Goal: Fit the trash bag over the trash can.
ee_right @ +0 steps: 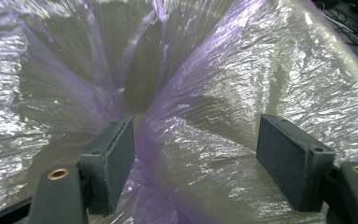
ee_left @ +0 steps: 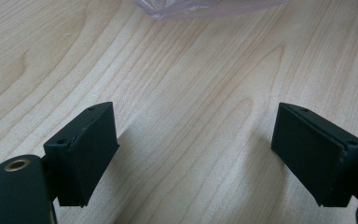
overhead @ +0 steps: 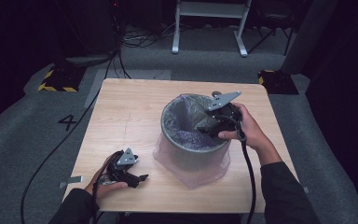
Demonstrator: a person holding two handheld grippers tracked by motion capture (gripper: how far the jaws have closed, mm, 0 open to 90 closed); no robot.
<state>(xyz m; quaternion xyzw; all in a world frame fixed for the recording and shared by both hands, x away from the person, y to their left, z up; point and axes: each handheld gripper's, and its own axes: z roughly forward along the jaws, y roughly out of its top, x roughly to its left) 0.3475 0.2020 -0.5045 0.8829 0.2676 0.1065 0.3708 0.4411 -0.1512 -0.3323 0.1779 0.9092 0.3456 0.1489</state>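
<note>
High view: our right gripper (overhead: 208, 125) hangs released inside the bag (overhead: 186, 133) lining the bin (overhead: 191, 154); our left gripper (overhead: 140, 178) rests unclenched on the table (overhead: 121, 116).

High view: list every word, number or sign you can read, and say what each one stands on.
"4": a dark number marked on the grey floor, left of the table.
Yellow-and-black hazard stripes, without lettering, on the black block at the table's far left corner.
No text can be read on the bin, its bag liner or either claw.
</note>
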